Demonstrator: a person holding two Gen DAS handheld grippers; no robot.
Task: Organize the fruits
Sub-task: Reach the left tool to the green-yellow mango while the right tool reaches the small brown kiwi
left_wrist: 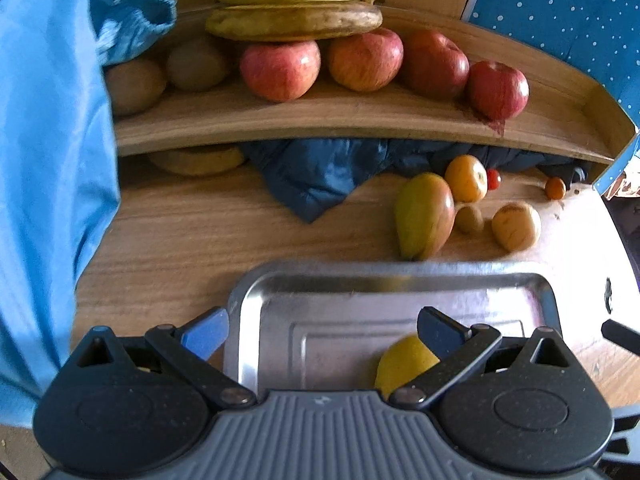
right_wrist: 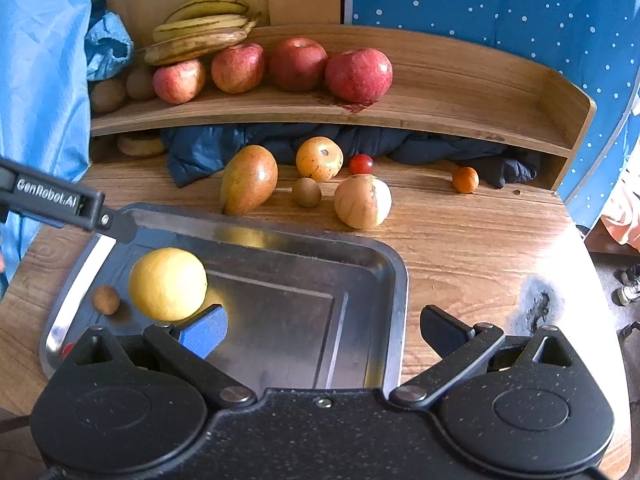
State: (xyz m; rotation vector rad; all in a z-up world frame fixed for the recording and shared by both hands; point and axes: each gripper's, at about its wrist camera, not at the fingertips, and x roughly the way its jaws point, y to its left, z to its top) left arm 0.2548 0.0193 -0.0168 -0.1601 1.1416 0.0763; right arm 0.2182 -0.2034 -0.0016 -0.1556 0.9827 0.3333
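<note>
A steel tray [right_wrist: 384, 264] lies on the wooden table and holds a yellow round fruit [right_wrist: 168, 284], a small brown fruit [right_wrist: 105, 300] and a bit of something red [right_wrist: 68, 347]. My right gripper [right_wrist: 324, 332] hovers open over the tray's near right part, holding nothing. My left gripper [left_wrist: 322, 334] is open above the tray [left_wrist: 400, 276]; its right finger partly hides the yellow fruit [left_wrist: 400, 364]. Loose behind the tray lie a mango [right_wrist: 248, 180], a yellow-orange apple [right_wrist: 319, 159], a cherry tomato [right_wrist: 361, 164], a kiwi [right_wrist: 306, 192], a pale yellow fruit [right_wrist: 362, 201] and a small orange [right_wrist: 465, 179].
A curved wooden shelf [right_wrist: 460, 92] at the back carries several red apples [right_wrist: 358, 74], bananas [right_wrist: 196, 36] and kiwis [right_wrist: 107, 94]. Dark blue cloth [right_wrist: 224, 148] is stuffed under it. A light blue sleeve [left_wrist: 48, 160] fills the left. Polka-dot fabric [right_wrist: 500, 12] hangs behind.
</note>
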